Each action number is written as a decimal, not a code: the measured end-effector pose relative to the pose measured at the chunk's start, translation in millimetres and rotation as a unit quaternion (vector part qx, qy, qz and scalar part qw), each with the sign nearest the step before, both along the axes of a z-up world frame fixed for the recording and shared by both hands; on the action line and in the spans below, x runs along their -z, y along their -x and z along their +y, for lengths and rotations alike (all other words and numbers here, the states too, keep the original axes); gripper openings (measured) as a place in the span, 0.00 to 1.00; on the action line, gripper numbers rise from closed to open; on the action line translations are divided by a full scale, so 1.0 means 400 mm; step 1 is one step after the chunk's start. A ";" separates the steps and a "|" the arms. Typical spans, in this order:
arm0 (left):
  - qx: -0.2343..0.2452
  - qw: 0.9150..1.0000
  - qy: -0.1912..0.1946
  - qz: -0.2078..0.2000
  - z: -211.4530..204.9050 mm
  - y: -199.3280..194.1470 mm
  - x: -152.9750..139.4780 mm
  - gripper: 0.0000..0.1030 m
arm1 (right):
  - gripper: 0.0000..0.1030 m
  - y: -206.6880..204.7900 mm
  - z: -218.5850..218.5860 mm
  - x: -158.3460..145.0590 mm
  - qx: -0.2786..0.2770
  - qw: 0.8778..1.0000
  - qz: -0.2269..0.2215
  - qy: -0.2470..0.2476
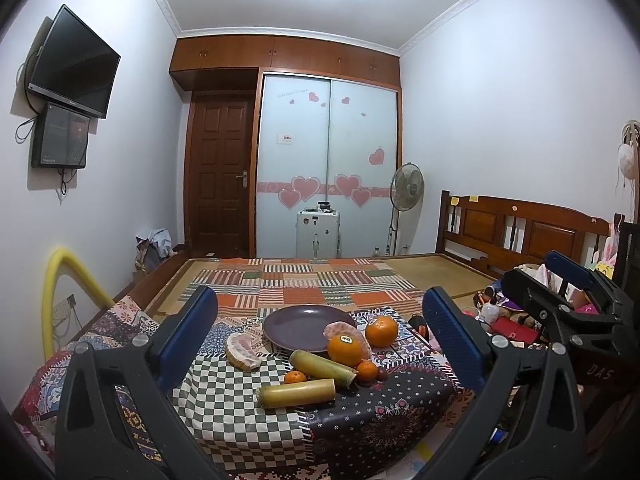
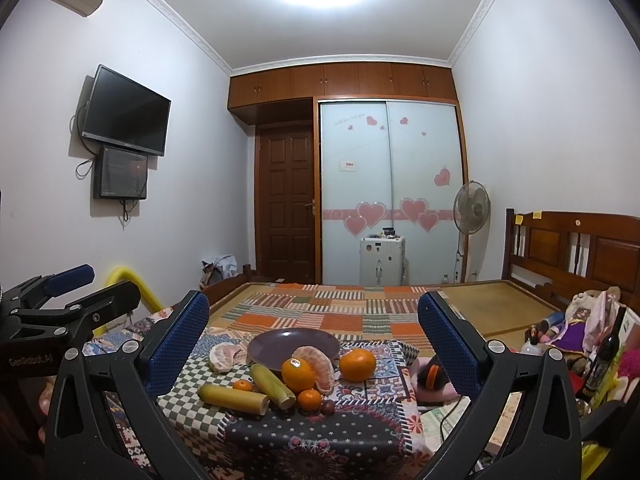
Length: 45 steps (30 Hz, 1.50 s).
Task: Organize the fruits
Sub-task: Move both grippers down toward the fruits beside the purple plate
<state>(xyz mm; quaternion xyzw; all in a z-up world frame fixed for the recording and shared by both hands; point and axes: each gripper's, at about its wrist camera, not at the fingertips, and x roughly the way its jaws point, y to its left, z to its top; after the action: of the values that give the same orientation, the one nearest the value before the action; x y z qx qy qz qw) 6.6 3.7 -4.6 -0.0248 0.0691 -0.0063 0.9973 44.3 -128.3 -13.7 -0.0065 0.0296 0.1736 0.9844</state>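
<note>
An empty purple plate (image 1: 308, 326) (image 2: 294, 342) sits on a small patchwork-covered table (image 1: 400, 416). In front of it lie two oranges (image 1: 345, 350) (image 1: 381, 331), two small mandarins (image 1: 295, 377) (image 1: 367, 371), two pomelo segments (image 1: 242, 351) (image 1: 340, 330), two yellow-green cane pieces (image 1: 296, 393) (image 1: 322, 367) and a small dark fruit (image 1: 382, 373). My left gripper (image 1: 320, 340) is open and empty, held short of the table. My right gripper (image 2: 314, 344) is open and empty, also short of the table. Each gripper shows at the edge of the other's view.
A bed with a patchwork quilt (image 1: 320, 284) lies behind the table, with a wooden headboard (image 1: 520, 228) at right. Toys and bottles (image 2: 580, 332) clutter the right side. An orange-and-black headset (image 2: 432, 374) lies right of the table. A fan (image 1: 406, 188) and suitcase (image 1: 318, 232) stand by the wardrobe.
</note>
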 end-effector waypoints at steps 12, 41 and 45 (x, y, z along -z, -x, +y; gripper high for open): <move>0.001 1.000 -0.002 0.005 -0.008 -0.010 0.004 1.00 | 1.00 -0.013 -0.004 0.009 0.001 1.000 0.007 0.001; 0.028 0.971 -0.016 0.235 0.086 -0.338 0.322 1.00 | 1.00 -0.297 0.001 0.272 0.014 0.974 0.210 0.080; 0.024 0.963 0.003 0.267 0.080 -0.398 0.364 1.00 | 1.00 -0.326 0.016 0.296 0.005 0.971 0.224 0.084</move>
<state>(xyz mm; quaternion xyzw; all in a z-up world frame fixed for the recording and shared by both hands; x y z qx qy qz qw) 165.8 35.7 -150.1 -0.0267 0.3332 -0.0240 0.9422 174.8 -121.9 -132.2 -0.0501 0.2634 0.1631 0.9495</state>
